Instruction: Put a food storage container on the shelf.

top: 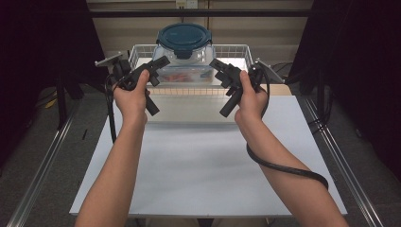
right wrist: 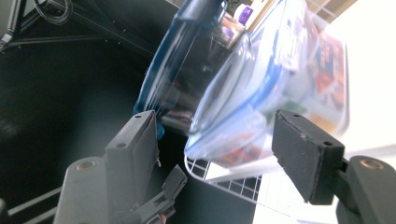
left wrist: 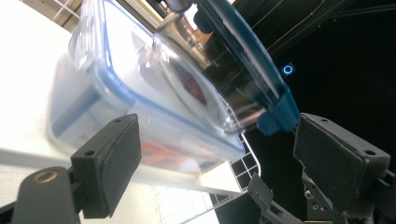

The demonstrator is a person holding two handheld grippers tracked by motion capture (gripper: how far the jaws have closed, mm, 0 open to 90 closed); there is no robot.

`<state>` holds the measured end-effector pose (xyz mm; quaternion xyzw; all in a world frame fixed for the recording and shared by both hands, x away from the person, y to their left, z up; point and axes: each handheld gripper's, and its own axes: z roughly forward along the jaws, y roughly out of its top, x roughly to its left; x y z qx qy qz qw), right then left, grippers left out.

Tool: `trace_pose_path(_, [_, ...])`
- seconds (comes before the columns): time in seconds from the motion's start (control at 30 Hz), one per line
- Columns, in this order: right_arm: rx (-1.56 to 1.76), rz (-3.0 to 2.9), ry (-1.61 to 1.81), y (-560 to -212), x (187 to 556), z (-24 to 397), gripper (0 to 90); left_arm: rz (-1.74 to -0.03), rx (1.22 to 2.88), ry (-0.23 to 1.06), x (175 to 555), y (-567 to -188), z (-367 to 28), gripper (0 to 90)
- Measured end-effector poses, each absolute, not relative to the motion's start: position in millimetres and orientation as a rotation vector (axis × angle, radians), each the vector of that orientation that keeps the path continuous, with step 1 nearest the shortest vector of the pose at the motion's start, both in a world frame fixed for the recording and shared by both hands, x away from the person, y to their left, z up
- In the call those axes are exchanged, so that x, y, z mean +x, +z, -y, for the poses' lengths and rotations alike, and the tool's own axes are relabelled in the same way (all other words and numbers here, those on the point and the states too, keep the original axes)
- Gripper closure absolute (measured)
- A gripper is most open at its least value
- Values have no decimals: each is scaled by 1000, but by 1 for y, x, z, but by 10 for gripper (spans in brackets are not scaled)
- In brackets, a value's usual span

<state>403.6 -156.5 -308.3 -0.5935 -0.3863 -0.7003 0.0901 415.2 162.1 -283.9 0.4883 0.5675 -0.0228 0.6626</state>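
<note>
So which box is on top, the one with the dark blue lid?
Yes, the round box with the dark teal lid sits on top; the flat clear box lies under it.

The near part of the white table (top: 198, 170) lies bare, so there is open room there around the person's forearms. Farther back a white wire basket (top: 142, 51) walls off the far edge. Inside it a flat clear box (top: 182, 75) carries a round container with a dark blue lid (top: 184, 40), stacked high. The left gripper (top: 153, 71) and right gripper (top: 221, 71) flank this stack, jaws apart, each with a gap toward it. Dark curtains close both sides.
</note>
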Motion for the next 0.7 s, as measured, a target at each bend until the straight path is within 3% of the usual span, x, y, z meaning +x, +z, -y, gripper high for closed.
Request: trace_pose_path(0.7, [-1704, 1219, -2055, -359, 355, 176, 283, -1288, 1149, -97, 377, -336, -165, 93])
